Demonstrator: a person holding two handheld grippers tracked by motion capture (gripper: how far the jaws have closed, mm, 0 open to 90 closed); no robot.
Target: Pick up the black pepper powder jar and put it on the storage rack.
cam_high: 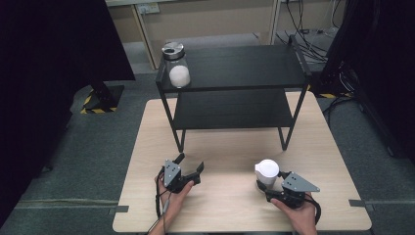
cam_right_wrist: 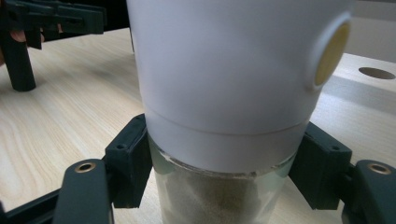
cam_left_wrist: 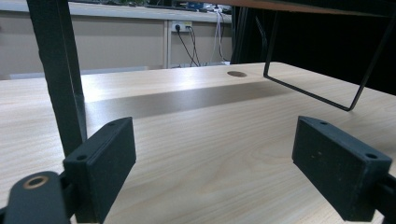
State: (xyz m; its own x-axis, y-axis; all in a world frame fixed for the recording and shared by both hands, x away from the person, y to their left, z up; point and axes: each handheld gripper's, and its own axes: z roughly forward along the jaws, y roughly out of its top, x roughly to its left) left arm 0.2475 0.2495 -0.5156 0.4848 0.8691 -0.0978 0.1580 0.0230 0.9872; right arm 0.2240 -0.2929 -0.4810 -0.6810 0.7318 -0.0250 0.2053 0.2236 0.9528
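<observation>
A glass jar (cam_high: 266, 170) with a tall white cap stands at the table's front right. In the right gripper view the jar (cam_right_wrist: 224, 84) shows brownish powder below the cap. My right gripper (cam_high: 265, 184) (cam_right_wrist: 224, 175) is shut on it, one jaw against each side of the glass just under the cap. At the front left my left gripper (cam_high: 191, 163) (cam_left_wrist: 215, 163) is held open with nothing between its jaws, low over the wood. A second jar (cam_high: 177, 65), with a silver lid and white contents, stands on the left end of the shelf's top tier.
A black two-tier shelf (cam_high: 235, 88) stands on the far half of the wooden table (cam_high: 230, 205). Its front left leg (cam_left_wrist: 60, 79) rises just beyond my left gripper, and a wire foot (cam_left_wrist: 327, 88) lies further right. Dark floor surrounds the table.
</observation>
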